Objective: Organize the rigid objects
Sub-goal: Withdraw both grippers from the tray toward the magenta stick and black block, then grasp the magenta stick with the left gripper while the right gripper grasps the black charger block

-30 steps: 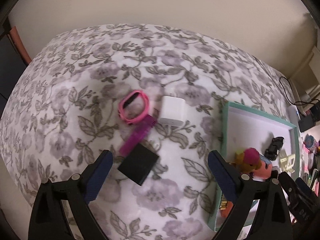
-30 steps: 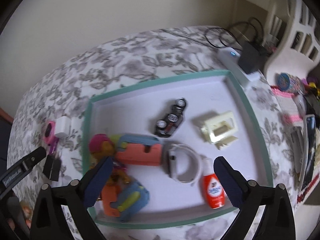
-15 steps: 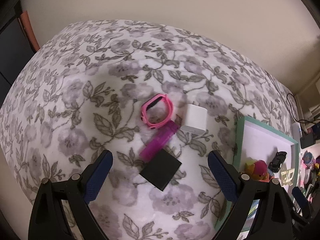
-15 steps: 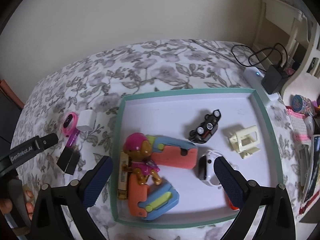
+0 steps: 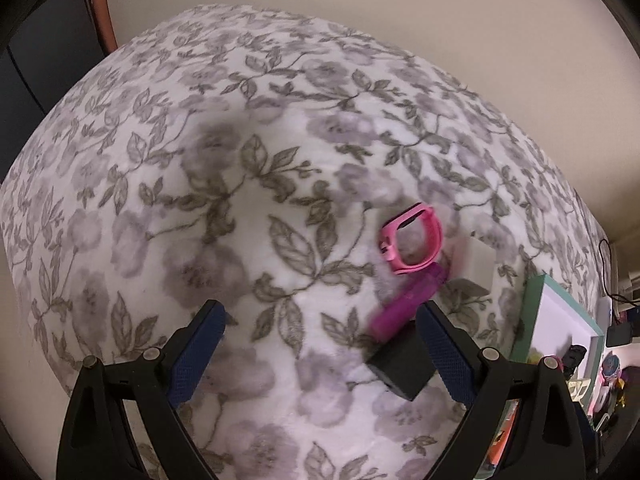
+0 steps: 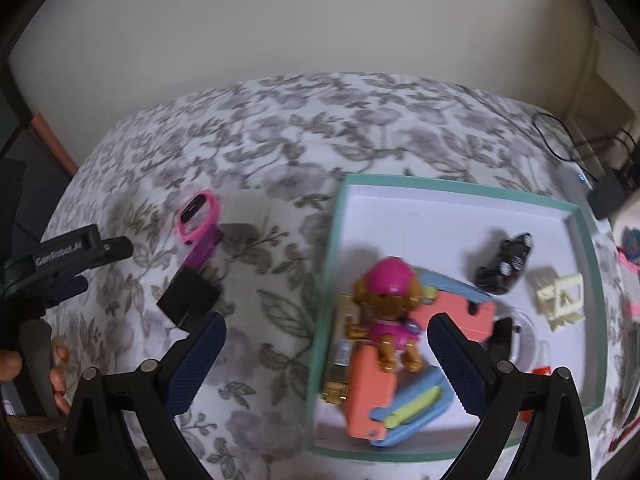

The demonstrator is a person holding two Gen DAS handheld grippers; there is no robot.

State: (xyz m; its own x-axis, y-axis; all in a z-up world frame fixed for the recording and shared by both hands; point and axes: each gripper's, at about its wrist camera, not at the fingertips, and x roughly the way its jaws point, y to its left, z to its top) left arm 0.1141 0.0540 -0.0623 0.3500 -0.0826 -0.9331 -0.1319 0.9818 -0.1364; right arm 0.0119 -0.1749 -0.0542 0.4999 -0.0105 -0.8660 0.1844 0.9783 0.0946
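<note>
A pink watch band [image 5: 412,240] lies on the floral cloth [image 5: 240,200] ahead of the left tool [image 5: 320,344] and off to its right-hand side. Touching the band on the near side is a purple stick [image 5: 404,304], and nearer still a black block [image 5: 400,360] sits just inside the tool's right finger [image 5: 444,352], partly hidden by it. A white box [image 5: 480,256], blurred, lies just beyond the band to the right. The left tool is spread wide and grips nothing; only bare cloth lies between its fingers.

The right tool [image 6: 326,354] is likewise wide apart and empty. It hangs over the near left edge of a green-rimmed tray [image 6: 332,264]. Between its fingers lies a dog figure with a pink cap [image 6: 388,300] on orange and blue blocks [image 6: 384,400]. Beyond the right finger are a black toy car [image 6: 504,264] and a cream plastic piece [image 6: 560,296]. At the far left of this view a hand [image 6: 56,372] holds the left tool's grip.
</note>
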